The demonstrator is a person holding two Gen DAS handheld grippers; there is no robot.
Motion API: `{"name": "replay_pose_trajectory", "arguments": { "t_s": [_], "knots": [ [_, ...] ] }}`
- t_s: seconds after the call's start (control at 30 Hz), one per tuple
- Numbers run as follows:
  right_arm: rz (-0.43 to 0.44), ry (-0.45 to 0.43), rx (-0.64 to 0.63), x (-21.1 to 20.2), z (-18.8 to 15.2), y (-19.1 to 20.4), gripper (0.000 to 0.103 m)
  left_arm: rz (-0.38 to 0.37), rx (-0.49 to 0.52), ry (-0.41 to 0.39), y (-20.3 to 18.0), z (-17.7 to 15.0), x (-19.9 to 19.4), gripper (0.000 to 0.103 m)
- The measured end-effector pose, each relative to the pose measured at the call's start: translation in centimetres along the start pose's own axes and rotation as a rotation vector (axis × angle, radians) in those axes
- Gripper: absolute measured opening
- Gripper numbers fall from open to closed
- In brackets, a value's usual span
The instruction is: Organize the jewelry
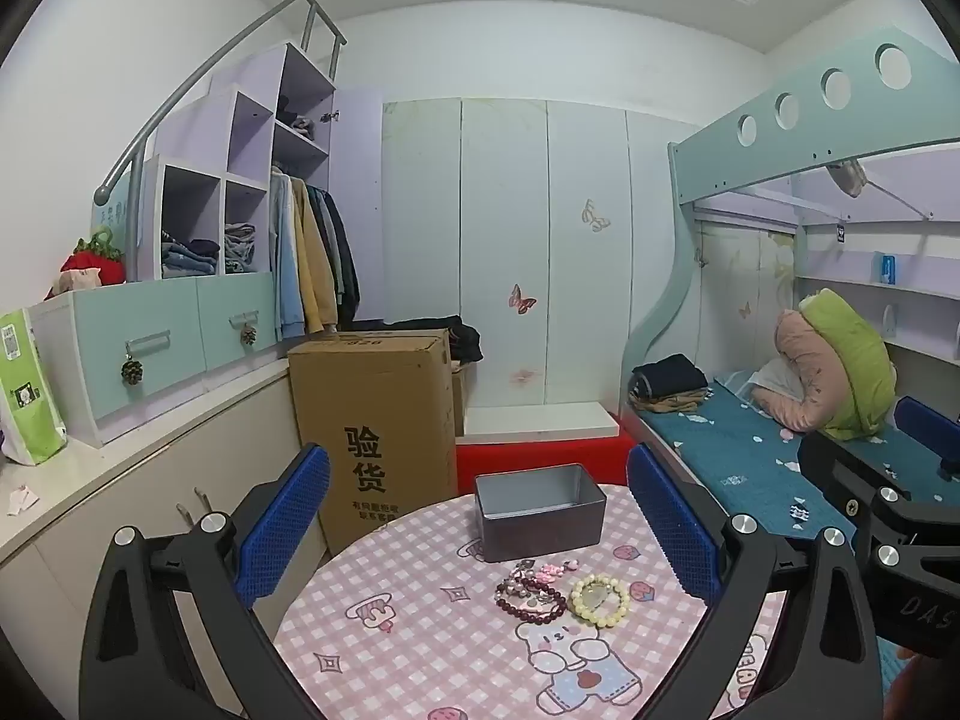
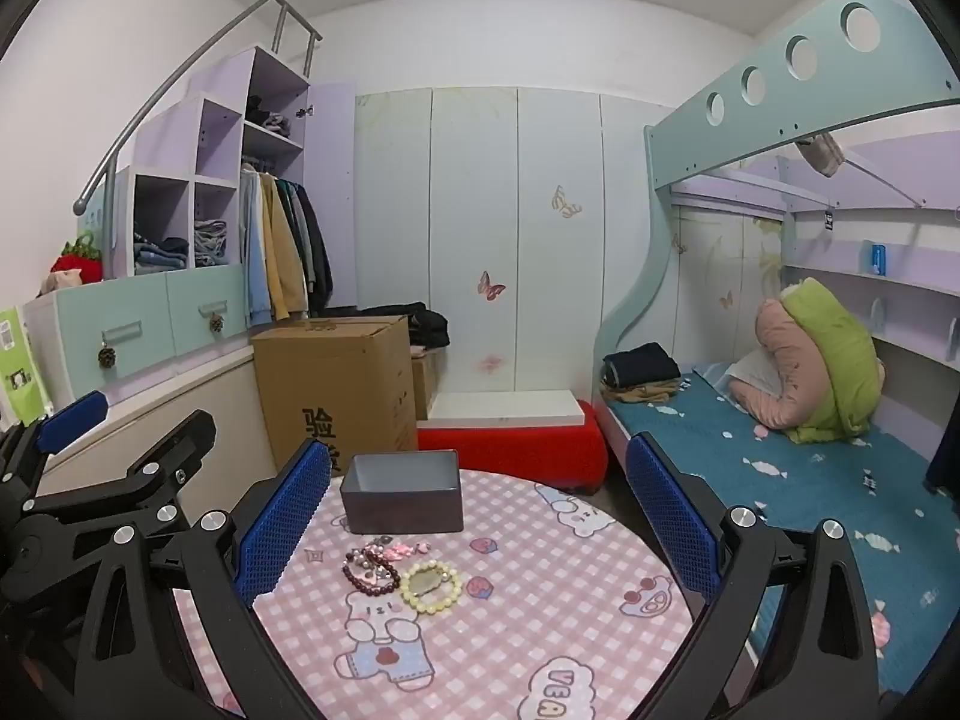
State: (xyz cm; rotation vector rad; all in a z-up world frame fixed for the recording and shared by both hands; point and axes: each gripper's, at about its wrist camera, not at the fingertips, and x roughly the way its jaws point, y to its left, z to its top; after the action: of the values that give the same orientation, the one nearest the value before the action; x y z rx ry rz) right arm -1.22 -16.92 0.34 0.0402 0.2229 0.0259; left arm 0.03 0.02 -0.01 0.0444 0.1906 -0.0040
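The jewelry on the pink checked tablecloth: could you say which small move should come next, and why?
Probably lower the right gripper onto the pale yellow bead bracelet. Both grippers are open and empty, the grey metal tin holds nothing visible, and that bracelet lies apart from the tangled pile.

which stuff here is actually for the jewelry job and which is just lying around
For the job: grey tin box, cream bead bracelet, dark red bead bracelet, pink charms.

Lying about: cardboard box, folded clothes on the bed, green bag.

cardboard box on floor | red stool beside it | folded clothes on bed
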Motion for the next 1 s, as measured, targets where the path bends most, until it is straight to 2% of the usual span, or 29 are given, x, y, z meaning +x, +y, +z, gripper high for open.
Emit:
{"name": "replay_pose_trajectory", "arguments": {
  "t_s": [0.27, 0.37, 1.0],
  "knots": [
    [-0.001, 0.002, -0.001, 0.04, -0.03, 0.01, 0.096, 0.018, 0.022, -0.006, -0.88, -0.08, 0.23, 0.096],
    [-0.001, 0.002, -0.001, 0.02, -0.02, -0.02, 0.096, -0.005, -0.005, -0.003, 0.0, -0.1, 0.08, 0.096],
    [-0.001, 0.004, 0.001, 0.01, -0.06, -0.04, 0.096, -0.002, -0.005, -0.005, 0.04, -0.03, -0.52, 0.096]
  ]
}}
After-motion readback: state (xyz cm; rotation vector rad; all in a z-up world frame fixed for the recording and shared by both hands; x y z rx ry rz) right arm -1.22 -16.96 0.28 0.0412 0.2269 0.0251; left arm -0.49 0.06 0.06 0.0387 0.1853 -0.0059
